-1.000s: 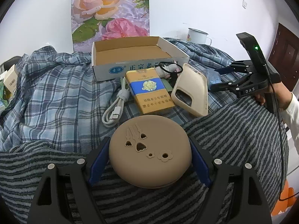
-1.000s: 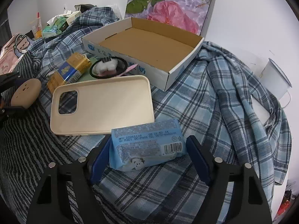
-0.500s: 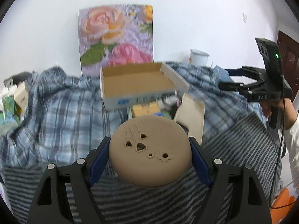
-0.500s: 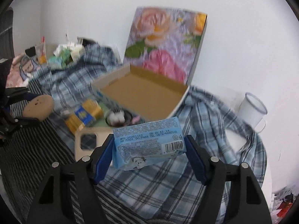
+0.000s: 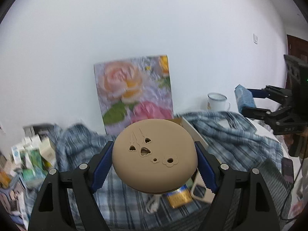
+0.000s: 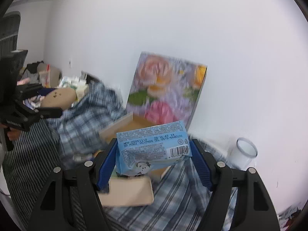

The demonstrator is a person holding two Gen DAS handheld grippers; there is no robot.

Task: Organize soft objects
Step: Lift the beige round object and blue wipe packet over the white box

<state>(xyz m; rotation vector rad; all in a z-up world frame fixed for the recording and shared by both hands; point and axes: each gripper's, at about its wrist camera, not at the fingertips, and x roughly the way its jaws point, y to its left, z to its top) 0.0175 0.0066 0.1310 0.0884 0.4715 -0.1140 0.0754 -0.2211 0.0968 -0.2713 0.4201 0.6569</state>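
Observation:
My left gripper (image 5: 154,159) is shut on a round tan soft pad (image 5: 154,154) with small cut-out shapes, held high above the cloth-covered table. My right gripper (image 6: 153,154) is shut on a blue tissue pack (image 6: 152,146), also lifted. The right gripper with the pack shows at the right of the left wrist view (image 5: 244,99); the left gripper with the pad shows at the left of the right wrist view (image 6: 57,98). The open cardboard box (image 6: 125,124) lies below and behind both, mostly hidden.
A flower picture (image 5: 134,94) leans on the white wall. A white enamel mug (image 5: 217,102) stands at the right. A beige phone case (image 6: 127,192), a yellow box (image 5: 179,197) and a white cable (image 5: 152,204) lie on the plaid cloth (image 5: 231,134). Clutter sits at far left (image 5: 28,154).
Both grippers have risen well above the table and tilted up, each carrying its object. The table items have dropped low in both views, and the wall now fills most of them.

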